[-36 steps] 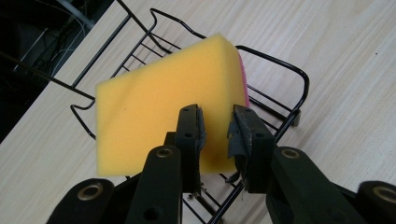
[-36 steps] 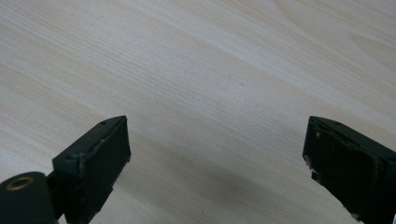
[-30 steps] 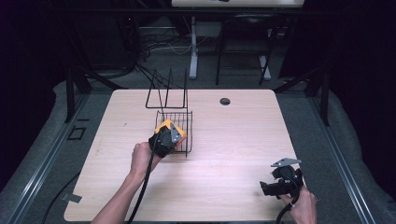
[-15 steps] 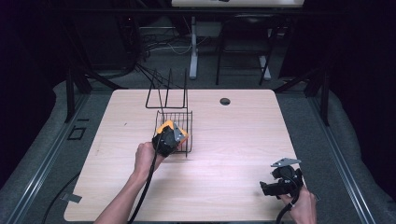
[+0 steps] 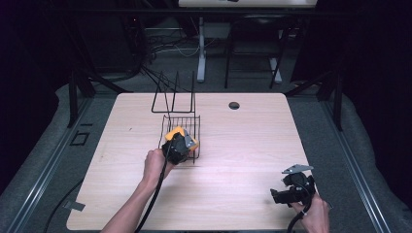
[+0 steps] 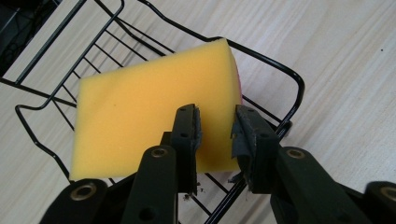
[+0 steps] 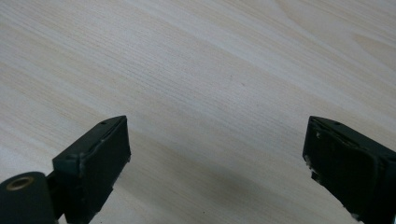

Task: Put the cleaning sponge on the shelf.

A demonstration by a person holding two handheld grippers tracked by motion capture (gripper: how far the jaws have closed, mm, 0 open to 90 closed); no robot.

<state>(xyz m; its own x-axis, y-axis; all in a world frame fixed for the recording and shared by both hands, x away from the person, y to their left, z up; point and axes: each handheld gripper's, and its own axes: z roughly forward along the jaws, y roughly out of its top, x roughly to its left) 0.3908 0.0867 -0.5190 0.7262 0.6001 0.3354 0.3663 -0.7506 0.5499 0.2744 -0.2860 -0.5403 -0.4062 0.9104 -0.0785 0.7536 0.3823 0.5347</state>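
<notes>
Beneath both claws, a pale wooden table [image 5: 252, 145], with bare grain under the right claw [image 7: 215, 140] and nothing else near it.

Directly ahead of the left claw [image 6: 217, 126], and passing under it, a black wire basket [image 6: 280, 70]. Stands on the table with its tall wire back on the side away from the claw and its rounded rim curving round to the claw's right.

Inside that basket, right at the left claw's tips, a yellow sponge [image 6: 140, 107]. Lies tilted with its broad face turned up toward the claw, a thin pink layer along the edge to the claw's right. Reaches mostly out to the claw's left, with its near edge running behind both jaws and showing through the gap between them.

Left claw: released, though only narrowly. Jaws have just been opening, now a slim gap apart. Sponge lying in line with that gap, foam undented, pads not seen pressing it. Gripped from behind by the left hand [image 5: 154, 162], cable trailing back along the forearm.

Right claw: released, jaws spread wide, grasping nothing. Held low over the table's near right corner by the right hand [image 5: 316, 213], well apart from basket and sponge.
</notes>
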